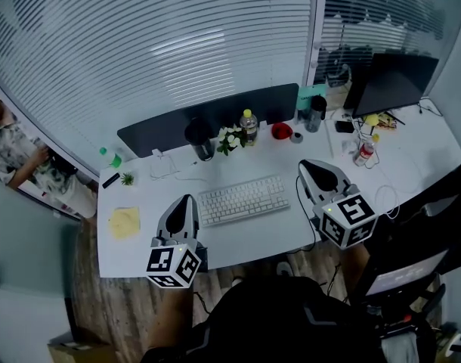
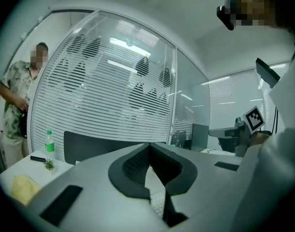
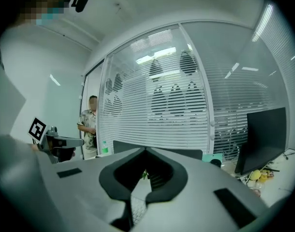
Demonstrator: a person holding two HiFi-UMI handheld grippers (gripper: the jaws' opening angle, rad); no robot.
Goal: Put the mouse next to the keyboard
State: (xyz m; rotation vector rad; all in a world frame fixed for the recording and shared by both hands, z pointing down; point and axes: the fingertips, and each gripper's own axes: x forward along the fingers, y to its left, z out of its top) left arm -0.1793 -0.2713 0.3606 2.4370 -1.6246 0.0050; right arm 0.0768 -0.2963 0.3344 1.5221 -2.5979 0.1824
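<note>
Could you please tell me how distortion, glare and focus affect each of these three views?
Head view: wide-angle bending bows the blinds and the desk edge; a pale glare patch lies over the blinds. Left gripper view: strong fisheye, dark rounded corners. Right gripper view: same fisheye, bright light streaks upper right.

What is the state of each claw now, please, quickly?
Left claw: closed, holding nothing.
Right claw: closed, holding nothing.

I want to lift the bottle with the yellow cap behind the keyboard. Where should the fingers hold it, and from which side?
Probably its upper body, just under the cap, because the bottle stands upright. Come from the keyboard side: the small plant crowds its left, and a dark panel stands behind it.
</note>
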